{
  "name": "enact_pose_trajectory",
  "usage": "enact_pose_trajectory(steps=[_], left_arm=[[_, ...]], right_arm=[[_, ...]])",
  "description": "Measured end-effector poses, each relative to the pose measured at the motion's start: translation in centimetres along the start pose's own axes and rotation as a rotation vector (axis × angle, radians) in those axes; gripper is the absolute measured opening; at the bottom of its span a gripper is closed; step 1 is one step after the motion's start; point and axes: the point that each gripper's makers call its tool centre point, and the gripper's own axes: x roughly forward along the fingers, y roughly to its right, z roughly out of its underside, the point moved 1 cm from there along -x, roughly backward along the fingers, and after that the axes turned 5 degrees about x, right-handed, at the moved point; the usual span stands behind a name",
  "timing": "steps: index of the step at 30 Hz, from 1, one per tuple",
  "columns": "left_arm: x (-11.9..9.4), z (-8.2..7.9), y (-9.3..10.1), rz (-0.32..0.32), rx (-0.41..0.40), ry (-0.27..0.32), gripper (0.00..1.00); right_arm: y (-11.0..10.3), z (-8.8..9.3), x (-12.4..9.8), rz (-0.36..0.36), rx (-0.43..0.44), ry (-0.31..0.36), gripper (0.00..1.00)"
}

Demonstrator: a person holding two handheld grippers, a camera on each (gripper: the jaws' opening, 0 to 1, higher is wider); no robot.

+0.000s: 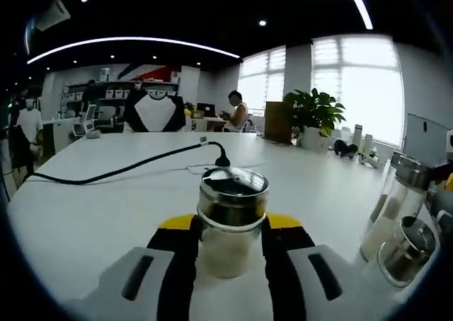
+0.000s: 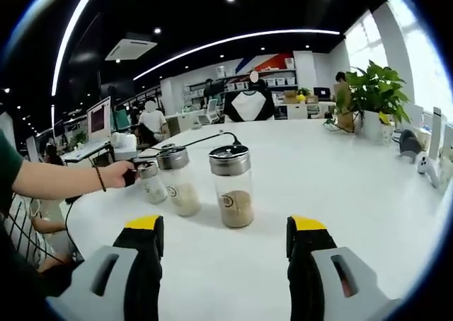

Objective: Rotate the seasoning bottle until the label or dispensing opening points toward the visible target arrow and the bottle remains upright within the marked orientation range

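A small glass seasoning bottle (image 1: 228, 222) with a steel lid and pale powder stands upright on the white table (image 1: 92, 208). My left gripper (image 1: 230, 223) is shut on it, a black yellow-tipped finger against each side. In the right gripper view this same bottle (image 2: 150, 182) is the leftmost of three, with a person's hand (image 2: 113, 174) holding the left gripper beside it. A taller bottle of pale powder (image 2: 180, 181) and one of brown powder (image 2: 232, 188) stand to its right. My right gripper (image 2: 226, 229) is open just short of the brown bottle, touching nothing.
A black power cable (image 1: 127, 167) snakes across the table behind the held bottle. The two other bottles (image 1: 396, 204) stand close at its right. A potted plant (image 1: 311, 112) and small items sit along the far window edge. People sit at desks beyond.
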Motion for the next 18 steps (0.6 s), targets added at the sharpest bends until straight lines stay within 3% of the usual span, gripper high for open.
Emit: enact_pose_trajectory(steps=[3,18], left_arm=[[-0.2,0.0,-0.1,-0.011,0.040,-0.002,0.36],[-3.0,0.5,-0.4,-0.062,0.038,-0.027,0.35]], right_arm=[[0.0,0.1,0.1,-0.001,0.008,-0.002,0.71],[-0.2,0.4,0.1,-0.006,0.010,-0.009,0.71]])
